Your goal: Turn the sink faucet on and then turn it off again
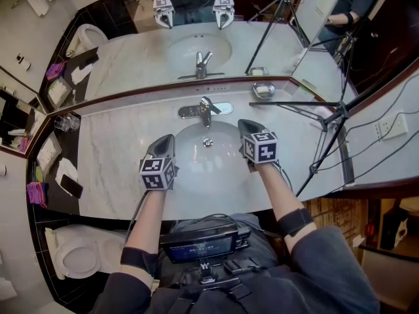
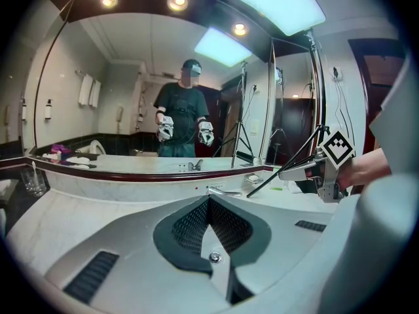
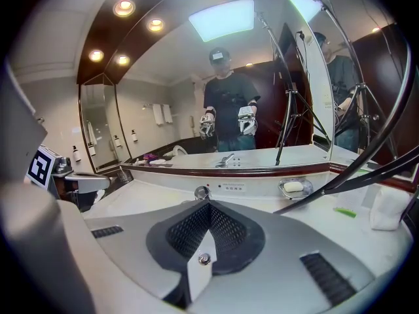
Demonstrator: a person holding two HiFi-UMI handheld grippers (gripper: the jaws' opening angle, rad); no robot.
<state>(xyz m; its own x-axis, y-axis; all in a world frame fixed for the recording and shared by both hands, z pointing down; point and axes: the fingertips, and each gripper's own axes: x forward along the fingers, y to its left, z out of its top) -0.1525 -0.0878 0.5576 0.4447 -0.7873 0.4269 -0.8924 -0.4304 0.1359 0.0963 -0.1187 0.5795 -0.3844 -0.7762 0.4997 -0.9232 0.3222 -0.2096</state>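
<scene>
Left gripper (image 1: 167, 140), right gripper (image 1: 245, 124) jaws closed, empty; faucet (image 1: 206, 110) beyond, between them, apart

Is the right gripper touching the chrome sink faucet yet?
Apart. The head view shows white basin rim between the shut right gripper and the chrome sink faucet.

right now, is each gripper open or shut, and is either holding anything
Left gripper: shut, holding nothing.
Right gripper: shut, holding nothing.
</scene>
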